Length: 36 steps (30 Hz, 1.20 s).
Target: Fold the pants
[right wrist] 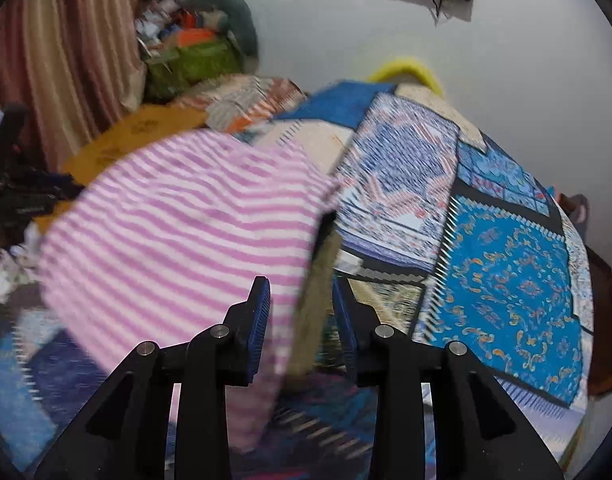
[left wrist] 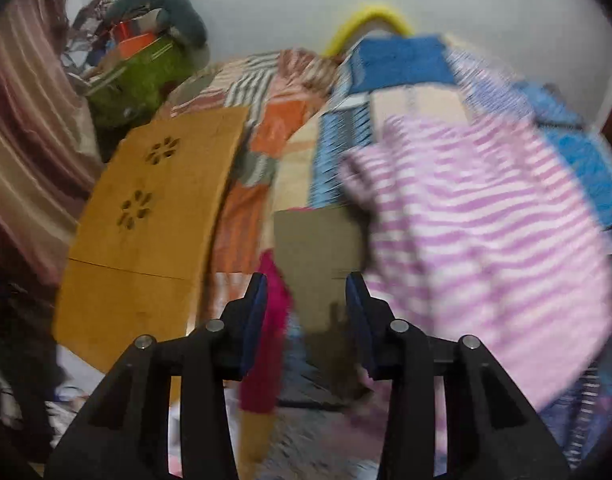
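The pink-and-white striped pants (left wrist: pixel 486 240) billow on the right of the left wrist view, blurred, and run behind the right-hand finger. My left gripper (left wrist: pixel 306 292) is open: brown cardboard (left wrist: pixel 318 248) shows through the gap, and a magenta strip of cloth (left wrist: pixel 265 340) hangs against the left pad. In the right wrist view the pants (right wrist: pixel 185 220) spread to the left, and a fold with an olive band (right wrist: pixel 310 320) drops between the jaws of my right gripper (right wrist: pixel 301 296). The cloth lies on the left pad, and a slit of bedspread shows before the right pad.
A patterned blue bedspread (right wrist: pixel 506 280) covers the bed. A wooden board with flower cut-outs (left wrist: pixel 145 220) lies at the left. A full green bag (left wrist: pixel 137 76) and a striped curtain (left wrist: pixel 21 140) stand behind it. A yellow arc (left wrist: pixel 370 16) rises at the bed's far end.
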Available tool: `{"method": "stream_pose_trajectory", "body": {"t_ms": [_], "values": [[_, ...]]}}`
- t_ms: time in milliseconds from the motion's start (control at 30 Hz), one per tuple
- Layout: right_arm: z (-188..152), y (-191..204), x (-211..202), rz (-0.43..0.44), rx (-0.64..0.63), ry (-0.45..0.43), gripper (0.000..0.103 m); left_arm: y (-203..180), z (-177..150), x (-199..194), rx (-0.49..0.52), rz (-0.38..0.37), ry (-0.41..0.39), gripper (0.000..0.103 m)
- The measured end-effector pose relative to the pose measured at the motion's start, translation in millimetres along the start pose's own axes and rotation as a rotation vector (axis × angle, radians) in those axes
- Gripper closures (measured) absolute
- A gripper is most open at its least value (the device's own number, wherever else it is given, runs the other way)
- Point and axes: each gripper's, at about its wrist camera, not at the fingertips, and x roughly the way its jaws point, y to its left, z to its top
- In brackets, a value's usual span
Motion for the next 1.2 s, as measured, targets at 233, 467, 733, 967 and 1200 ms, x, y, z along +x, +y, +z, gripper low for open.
{"method": "stream_pose_trajectory", "body": {"t_ms": [233, 467, 733, 967, 1200], "values": [[-7.9, 42.6, -4.7, 0.14, -0.035, -0.037, 0.073, -55.0, -16.6, -52.3, 0.049, -0.136, -0.148, 0.062], [-32.4, 38.6, 42.2, 0.146, -0.041, 0.064, 0.074, -76.9, -25.0, 11.3, 0.112, -0.029, -0.052, 0.061], [-45.5, 15.5, 16.7, 0.089, -0.021, 0.061, 0.066, -32.6, -43.2, -2.8, 0.033, -0.057, -0.071, 0.05], [-46.2, 10.1, -33.8, 0.09, 0.043, 0.025, 0.065, -29.4, -50.9, -51.8, -0.006, -0.046, -0.091, 0.051], [-34.9, 32.7, -129.9, 0.091, 0.027, -0.125, 0.065, -42.9, -61.7, -158.5, -0.025, -0.088, -0.222, 0.051]]}}
